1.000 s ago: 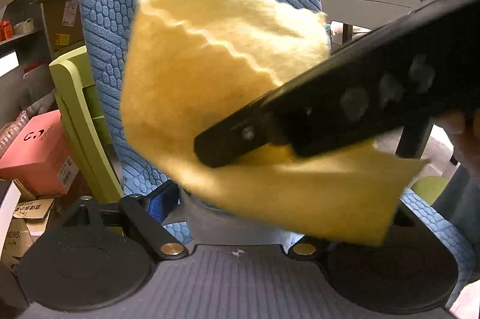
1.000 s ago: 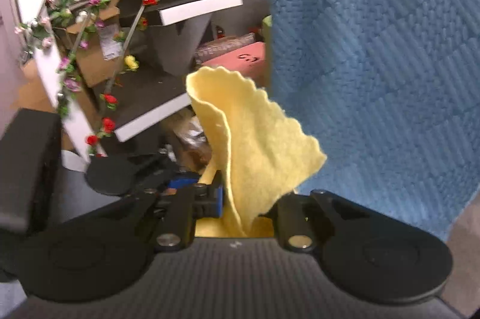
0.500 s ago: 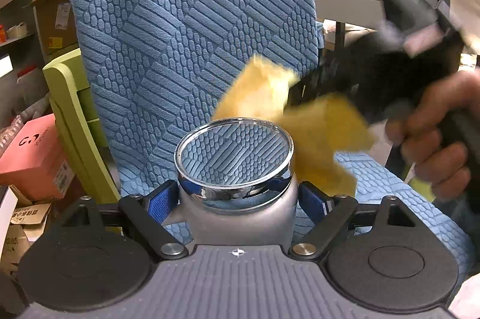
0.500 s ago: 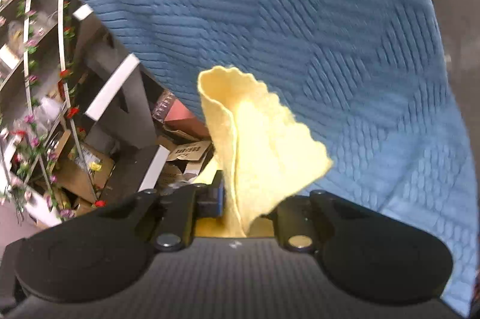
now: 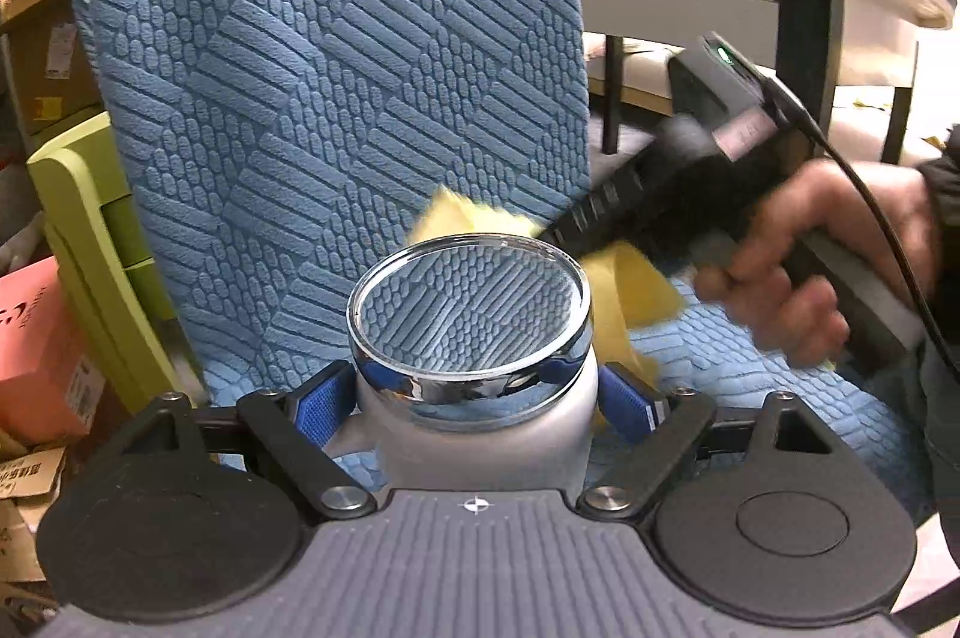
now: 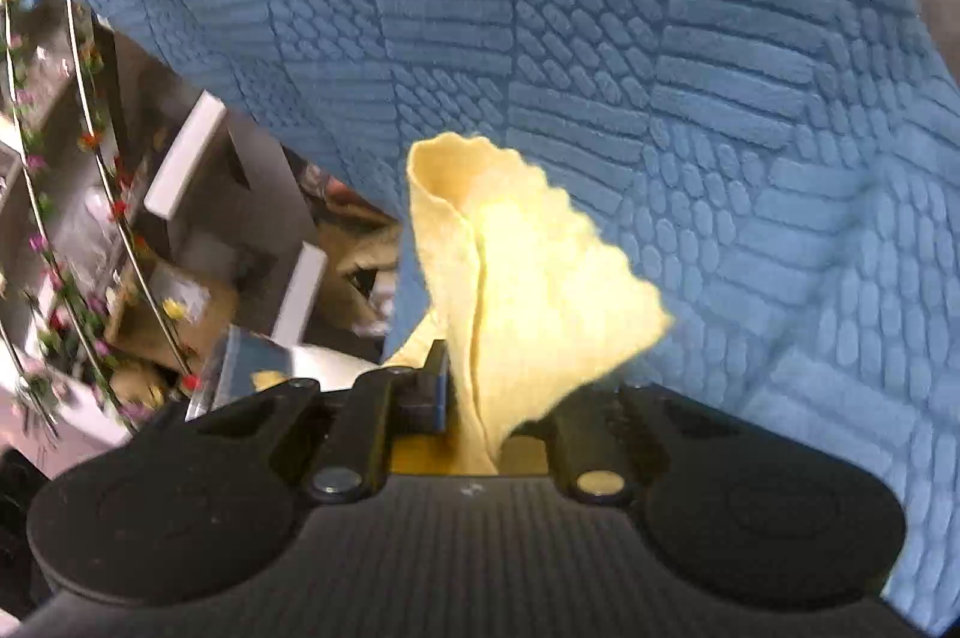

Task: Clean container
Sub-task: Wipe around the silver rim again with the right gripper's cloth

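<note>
clamped between the blue pads of the left tongs (image 5: 477, 398), a white container (image 5: 480, 434) with a chrome rim is held upright, mouth open. a folded yellow cloth (image 6: 528, 290) is pinched by the right tongs (image 6: 474, 416), pressed together on it, just beside the container's far rim. a blue textured chair (image 5: 336, 68) is seen behind both.

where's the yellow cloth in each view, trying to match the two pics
Left wrist view: the yellow cloth sits right of centre, behind and beside the container's chrome rim, partly hidden by the right claw.
Right wrist view: it fills the centre, fanning up from the shut right claw.
Shared landmark: the blue textured chair cover behind the cloth in both.
</note>
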`<act>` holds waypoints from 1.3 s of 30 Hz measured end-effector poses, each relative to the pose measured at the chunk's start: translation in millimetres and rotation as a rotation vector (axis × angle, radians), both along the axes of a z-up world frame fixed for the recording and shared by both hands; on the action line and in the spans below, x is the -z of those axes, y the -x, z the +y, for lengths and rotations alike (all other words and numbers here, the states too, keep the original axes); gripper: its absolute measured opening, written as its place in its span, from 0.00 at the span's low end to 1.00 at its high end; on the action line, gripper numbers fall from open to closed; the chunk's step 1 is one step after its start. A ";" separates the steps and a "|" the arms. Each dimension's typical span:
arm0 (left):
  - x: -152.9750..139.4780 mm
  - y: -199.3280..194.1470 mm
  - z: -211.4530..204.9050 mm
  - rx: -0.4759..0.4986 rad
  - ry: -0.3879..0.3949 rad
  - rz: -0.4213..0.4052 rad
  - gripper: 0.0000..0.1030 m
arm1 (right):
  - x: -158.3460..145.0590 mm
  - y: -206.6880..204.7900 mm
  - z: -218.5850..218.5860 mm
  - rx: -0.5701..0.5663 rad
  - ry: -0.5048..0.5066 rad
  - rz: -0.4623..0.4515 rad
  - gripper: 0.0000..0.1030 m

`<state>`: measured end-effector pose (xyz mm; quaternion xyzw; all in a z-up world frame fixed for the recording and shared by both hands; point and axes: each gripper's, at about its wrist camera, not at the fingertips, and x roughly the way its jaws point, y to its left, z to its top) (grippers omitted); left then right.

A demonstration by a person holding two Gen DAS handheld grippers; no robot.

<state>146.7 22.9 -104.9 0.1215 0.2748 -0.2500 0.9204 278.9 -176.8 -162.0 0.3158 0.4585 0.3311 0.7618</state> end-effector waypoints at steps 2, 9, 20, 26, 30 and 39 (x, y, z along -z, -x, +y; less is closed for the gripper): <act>0.0 -2.3 1.7 0.020 0.000 0.007 0.87 | -8.1 -8.6 -0.5 -0.029 -0.092 -0.029 0.14; 0.7 -11.5 2.8 0.065 -0.004 0.027 0.87 | 8.2 -36.1 20.5 -0.147 -0.096 0.020 0.15; 3.8 -13.6 0.4 0.079 -0.021 0.039 0.88 | 17.7 -54.9 42.3 -0.210 -0.109 0.051 0.16; 4.8 -12.0 -1.4 0.071 -0.027 0.036 0.88 | 3.9 -51.2 32.3 -0.179 -0.204 0.040 0.15; 5.3 -12.0 -3.0 0.057 -0.032 0.033 0.88 | 23.6 -45.6 23.3 -0.128 -0.159 0.103 0.15; 8.4 -6.5 -14.8 -0.050 -0.050 0.020 0.88 | 11.3 -25.7 -1.9 0.017 -0.311 0.152 0.15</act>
